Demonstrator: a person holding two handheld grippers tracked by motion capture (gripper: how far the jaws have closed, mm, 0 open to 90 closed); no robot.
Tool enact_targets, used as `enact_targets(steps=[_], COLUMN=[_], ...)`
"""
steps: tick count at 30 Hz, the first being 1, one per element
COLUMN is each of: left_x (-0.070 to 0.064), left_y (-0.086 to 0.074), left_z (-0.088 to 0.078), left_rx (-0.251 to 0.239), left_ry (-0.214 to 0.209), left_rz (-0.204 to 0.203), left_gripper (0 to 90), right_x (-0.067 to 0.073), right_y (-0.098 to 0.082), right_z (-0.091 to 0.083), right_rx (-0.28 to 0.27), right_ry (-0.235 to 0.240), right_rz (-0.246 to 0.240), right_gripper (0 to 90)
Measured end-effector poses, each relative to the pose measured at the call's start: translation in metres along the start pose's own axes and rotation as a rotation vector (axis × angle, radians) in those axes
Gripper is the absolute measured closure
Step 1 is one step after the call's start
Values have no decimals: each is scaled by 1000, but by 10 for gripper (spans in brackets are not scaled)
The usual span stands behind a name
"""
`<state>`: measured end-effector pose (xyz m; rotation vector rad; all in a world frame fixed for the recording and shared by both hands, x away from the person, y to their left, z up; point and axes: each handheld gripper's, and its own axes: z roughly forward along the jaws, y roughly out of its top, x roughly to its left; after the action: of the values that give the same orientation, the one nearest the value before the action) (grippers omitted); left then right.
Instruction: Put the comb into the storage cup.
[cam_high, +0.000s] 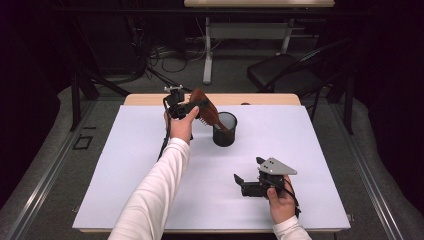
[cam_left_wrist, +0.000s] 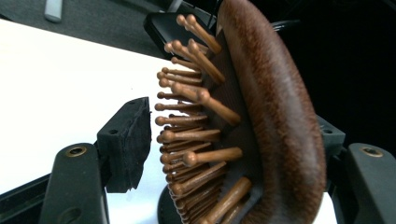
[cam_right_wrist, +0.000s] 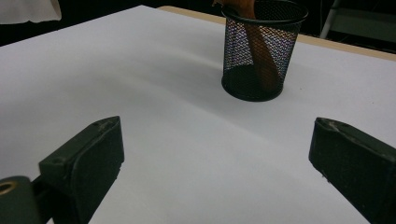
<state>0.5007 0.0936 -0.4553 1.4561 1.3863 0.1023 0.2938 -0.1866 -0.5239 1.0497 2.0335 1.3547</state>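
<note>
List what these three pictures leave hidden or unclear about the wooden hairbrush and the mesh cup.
- Hairbrush handle end: hidden inside the mesh cup in the right gripper view, blurred by the mesh.
- Left gripper far pad: left gripper view, covered by the brush's back, so contact there is unclear.
- Brush head: cut off by the top edge in the right gripper view.
- Cup floor: high view, too small and dark.

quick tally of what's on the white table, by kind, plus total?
Wooden hairbrush: 1, handle down in the cup, head between the left hand-held gripper's jaws
Black mesh cup: 1
Hand-held gripper: 2, left, right
Total: 4
</note>
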Motion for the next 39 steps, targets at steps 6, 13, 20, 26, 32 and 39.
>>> enact_targets(steps=[6,13,20,26,32,39], left_x=[1,2,3,3,2,2], left_y=[1,4,8,11,13,18], left_z=[-2,-6,-12,-17,-23,-33], left_rx=[-10,-25,-50,-62,-67,-77], left_ry=[-9,-8,-7,-8,-19,-19], left_rz=[-20,-23,-20,-24,-14,5], left_gripper=[291,283,284,285,285,285], right_x=[0,0,0,1,1,2], right_y=[0,0,0,0,-1,-1], right_z=[0,0,1,1,2,2], right_rx=[0,-1,2,3,6,7], right_ry=[-1,-1,-1,0,1,3], right_rz=[1,0,-1,0,-3,-4], right_gripper=[34,34,34,34,34,34])
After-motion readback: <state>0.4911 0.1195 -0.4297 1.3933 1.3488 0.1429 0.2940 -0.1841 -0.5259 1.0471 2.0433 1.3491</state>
